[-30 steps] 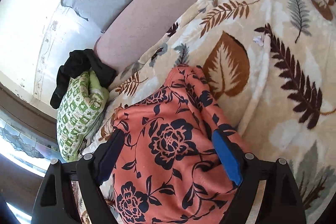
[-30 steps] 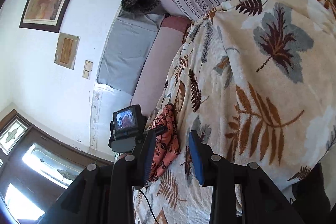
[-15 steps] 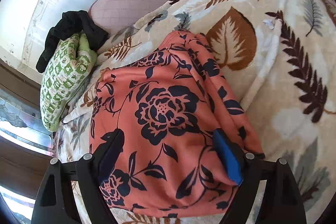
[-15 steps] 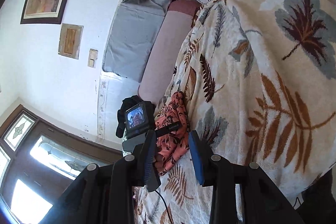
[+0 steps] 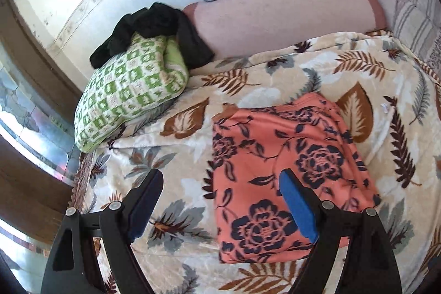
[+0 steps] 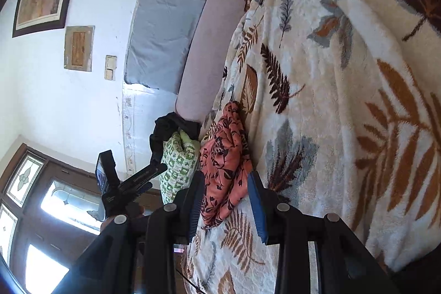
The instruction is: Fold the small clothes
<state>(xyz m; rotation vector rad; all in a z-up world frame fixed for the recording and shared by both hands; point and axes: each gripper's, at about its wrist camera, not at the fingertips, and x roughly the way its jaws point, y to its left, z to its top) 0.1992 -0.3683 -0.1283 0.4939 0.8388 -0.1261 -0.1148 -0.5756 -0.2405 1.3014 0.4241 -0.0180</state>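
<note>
Hands off now: the left gripper point(image 5: 220, 200) has pulled back, jaws wide and empty, leaving the coral floral garment point(image 5: 286, 178) folded on the leaf-print blanket point(image 5: 275, 90); the right gripper point(image 6: 226, 197) hovers part-open, holding nothing.

From the left wrist view, bare leaf-print blanket point(image 5: 261, 90) runs from 6 o'clock up to 12 o'clock, between the folded coral floral garment point(image 5: 278, 172) at 3 o'clock and the green checked cushion point(image 5: 129, 90) at 10 o'clock. A black cloth point(image 5: 154, 26) sits on that cushion, touching the pink bolster point(image 5: 281, 21) that closes off 12 o'clock. Open blanket lies at 2 o'clock beyond the garment, and more at 6 o'clock below it.
</note>
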